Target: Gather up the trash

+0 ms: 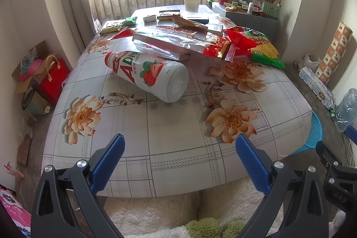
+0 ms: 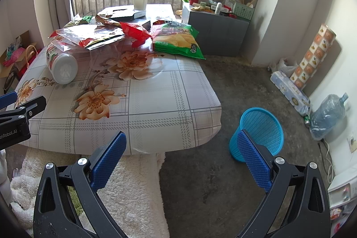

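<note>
A white strawberry-drink bottle (image 1: pixel 147 73) lies on its side on the flower-print table (image 1: pixel 169 139); it also shows in the right wrist view (image 2: pixel 61 67). Behind it lie a clear and red wrapper (image 1: pixel 178 41), a red bag (image 1: pixel 241 39) and a green chip bag (image 1: pixel 267 52), seen also in the right wrist view (image 2: pixel 178 40). My left gripper (image 1: pixel 179 144) is open and empty above the table's near edge. My right gripper (image 2: pixel 181 142) is open and empty, beside a blue mesh bin (image 2: pixel 261 128) on the floor.
A white paper cup (image 1: pixel 191 3) and more wrappers sit at the table's far end. A grey cabinet (image 2: pixel 218 32) with clutter stands at the right. A water jug (image 2: pixel 328 115), tissue packs (image 2: pixel 290 90) and a red gift bag (image 1: pixel 53 79) are on the floor.
</note>
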